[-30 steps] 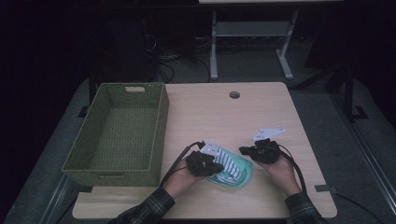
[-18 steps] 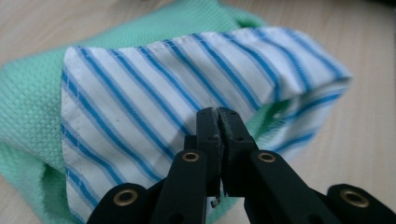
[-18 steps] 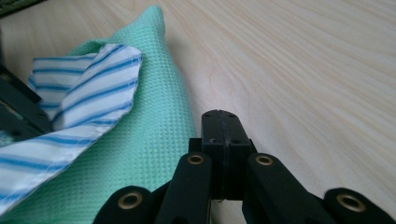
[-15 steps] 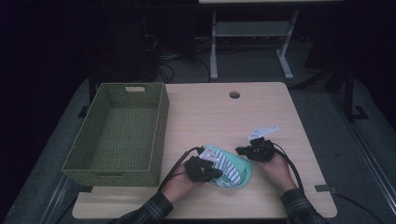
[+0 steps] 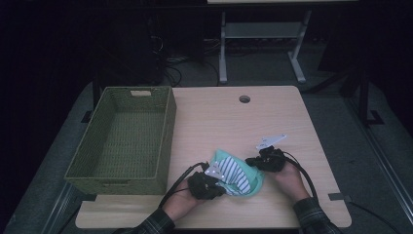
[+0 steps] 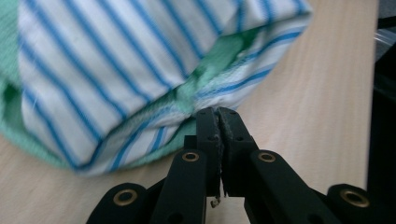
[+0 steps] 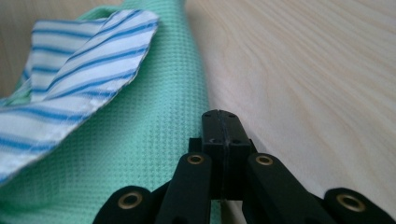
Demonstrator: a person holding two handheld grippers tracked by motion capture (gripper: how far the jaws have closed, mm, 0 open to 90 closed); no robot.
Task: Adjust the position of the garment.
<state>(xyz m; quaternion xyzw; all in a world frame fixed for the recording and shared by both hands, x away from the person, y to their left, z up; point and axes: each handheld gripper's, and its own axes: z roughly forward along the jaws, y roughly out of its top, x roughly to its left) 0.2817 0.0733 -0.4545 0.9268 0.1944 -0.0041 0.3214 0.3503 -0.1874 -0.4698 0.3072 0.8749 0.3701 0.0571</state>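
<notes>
A green waffle-weave cloth [image 5: 234,173] with a blue-and-white striped side lies bunched near the table's front edge. My left gripper [image 5: 217,188] is at its near left side. In the left gripper view the jaws [image 6: 218,114] are shut on the striped hem of the cloth [image 6: 116,70]. My right gripper [image 5: 251,161] is at the cloth's right side. In the right gripper view its jaws [image 7: 220,116] are shut at the edge of the green cloth [image 7: 154,135], where a striped flap folds over on the left.
A green woven basket [image 5: 168,126] stands with nothing in it on the left half of the wooden table [image 5: 234,122]. A round cable hole [image 5: 244,99] lies near the far edge. Beyond the table are dark floor, cables and a desk frame [image 5: 224,53].
My left hand has drawn its gripper back toward the table's near edge. The right gripper has shifted slightly left. The cloth is more bunched, with the striped side showing.
</notes>
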